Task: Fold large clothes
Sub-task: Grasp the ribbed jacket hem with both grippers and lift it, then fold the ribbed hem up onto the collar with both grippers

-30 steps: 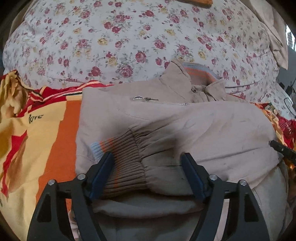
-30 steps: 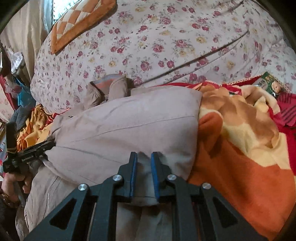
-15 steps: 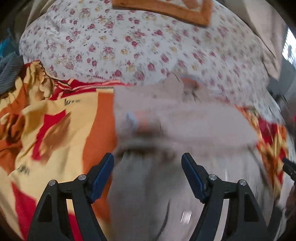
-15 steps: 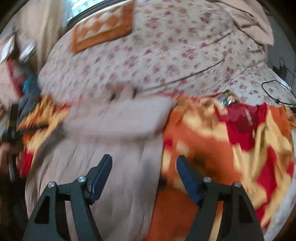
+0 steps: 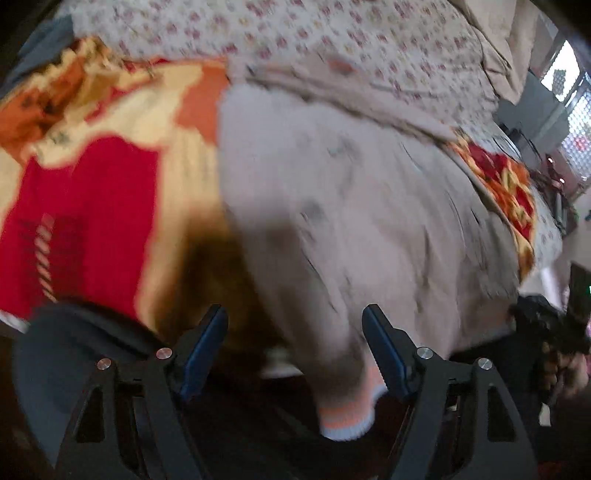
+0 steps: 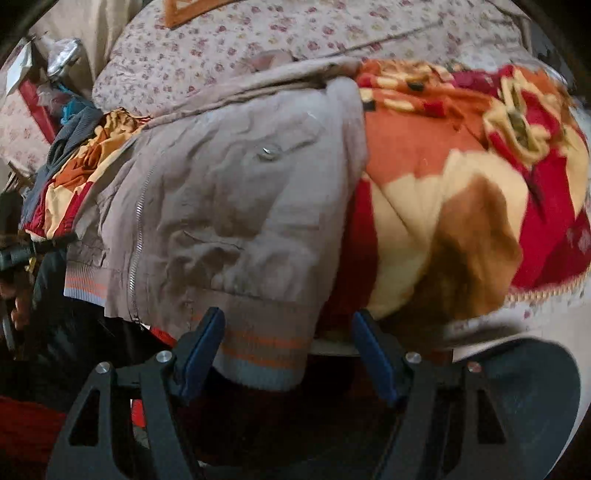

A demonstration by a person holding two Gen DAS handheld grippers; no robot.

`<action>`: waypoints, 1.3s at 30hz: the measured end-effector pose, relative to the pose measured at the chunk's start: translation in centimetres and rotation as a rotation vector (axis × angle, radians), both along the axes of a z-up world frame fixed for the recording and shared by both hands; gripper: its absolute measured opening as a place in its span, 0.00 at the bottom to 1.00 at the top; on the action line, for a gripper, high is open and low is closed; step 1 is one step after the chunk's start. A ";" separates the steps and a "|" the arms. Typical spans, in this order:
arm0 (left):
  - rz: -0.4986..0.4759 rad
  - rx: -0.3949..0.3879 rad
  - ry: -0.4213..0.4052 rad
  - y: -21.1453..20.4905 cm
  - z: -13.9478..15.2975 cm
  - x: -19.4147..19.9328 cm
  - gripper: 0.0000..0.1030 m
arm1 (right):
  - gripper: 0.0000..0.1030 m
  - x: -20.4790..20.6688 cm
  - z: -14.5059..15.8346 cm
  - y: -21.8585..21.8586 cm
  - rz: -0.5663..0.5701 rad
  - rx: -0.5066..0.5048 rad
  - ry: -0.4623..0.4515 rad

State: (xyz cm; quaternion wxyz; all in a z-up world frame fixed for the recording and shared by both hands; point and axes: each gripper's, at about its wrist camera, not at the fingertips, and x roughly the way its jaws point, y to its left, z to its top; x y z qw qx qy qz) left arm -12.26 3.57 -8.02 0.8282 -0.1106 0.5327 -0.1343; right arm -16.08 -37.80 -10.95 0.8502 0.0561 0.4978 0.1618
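A: Where is the jacket point(image 6: 236, 206)?

B: On the bed, spread over the blanket point(image 6: 454, 206) of red, orange and cream, with the floral quilt point(image 6: 295, 33) beyond it at the far side. Its striped hem point(image 6: 266, 350) hangs over the near edge of the bed.

A: And the right gripper point(image 6: 288, 350)?

B: Spread wide, holding nothing. In the right wrist view the hem lies between its blue pads; the left pad point(image 6: 199, 347) is just beside the hem's left end, though I cannot tell whether it touches. The right pad stands clear of the cloth, in front of the blanket's edge.

A: The left gripper point(image 5: 295, 350)?

B: Also spread, nothing pinched. That view is blurred. The jacket point(image 5: 362, 221) fills the middle and right, the blanket point(image 5: 92, 206) lies to its left. A striped corner point(image 5: 347, 413) of the jacket hangs down just beside the right pad point(image 5: 384, 354); the left pad is well apart from the cloth.

A: Anything else?

B: A zip point(image 6: 136, 229) runs down the jacket's left part, and a metal snap point(image 6: 269, 152) sits farther up.
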 end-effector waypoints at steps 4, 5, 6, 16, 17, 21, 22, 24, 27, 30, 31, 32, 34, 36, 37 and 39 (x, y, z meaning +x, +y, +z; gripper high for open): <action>-0.046 0.007 0.036 -1.8 -1.7 -0.4 0.29 | 0.54 0.5 -0.9 0.0 0.013 0.004 0.053; -0.054 0.017 0.037 -2.0 -1.9 -0.6 0.15 | 0.32 0.4 -1.1 0.0 0.025 0.017 0.069; -0.061 0.027 0.031 -2.2 -1.8 -0.8 0.12 | 0.25 0.5 -1.1 0.0 0.032 0.023 0.082; -0.138 0.053 -0.177 -1.5 6.2 -5.2 0.04 | 0.08 -4.6 6.0 -0.7 0.159 0.123 -0.114; -0.135 0.052 -0.196 -1.1 7.3 -5.7 0.04 | 0.08 -5.0 6.8 -0.9 0.167 0.140 -0.128; -0.133 0.027 -0.233 0.5 10.3 -8.1 0.04 | 0.08 -7.4 10.2 -2.1 0.202 0.209 -0.184; -0.138 0.020 -0.238 0.6 10.9 -8.7 0.04 | 0.08 -8.1 11.0 -2.1 0.209 0.228 -0.201; -0.149 0.009 -0.234 0.7 11.3 -9.3 0.04 | 0.08 -9.6 12.7 -2.8 0.200 0.271 -0.227; -0.153 -0.002 -0.236 0.8 11.5 -8.7 0.04 | 0.08 -9.8 14.0 -3.8 0.158 0.315 -0.242; -0.150 0.003 -0.259 0.1 11.7 -7.3 0.04 | 0.08 -7.4 14.9 -4.7 0.097 0.350 -0.246; -0.146 0.007 -0.275 0.0 12.0 -6.2 0.04 | 0.08 -6.4 15.3 -4.8 0.083 0.355 -0.257; -0.138 0.012 -0.294 -0.1 12.4 -4.9 0.04 | 0.08 -4.9 16.1 -4.5 0.075 0.335 -0.284; -0.119 0.026 -0.329 -0.2 13.2 -2.9 0.04 | 0.08 -1.9 16.9 -4.1 0.060 0.327 -0.315; -0.089 0.033 -0.383 0.0 14.3 0.2 0.04 | 0.08 1.5 17.1 -3.9 0.040 0.310 -0.341; -0.077 0.031 -0.396 0.0 14.6 1.6 0.04 | 0.08 2.8 17.1 -3.8 0.032 0.301 -0.348; -0.061 0.030 -0.411 0.2 15.2 5.5 0.05 | 0.08 7.5 16.8 -3.5 -0.003 0.293 -0.359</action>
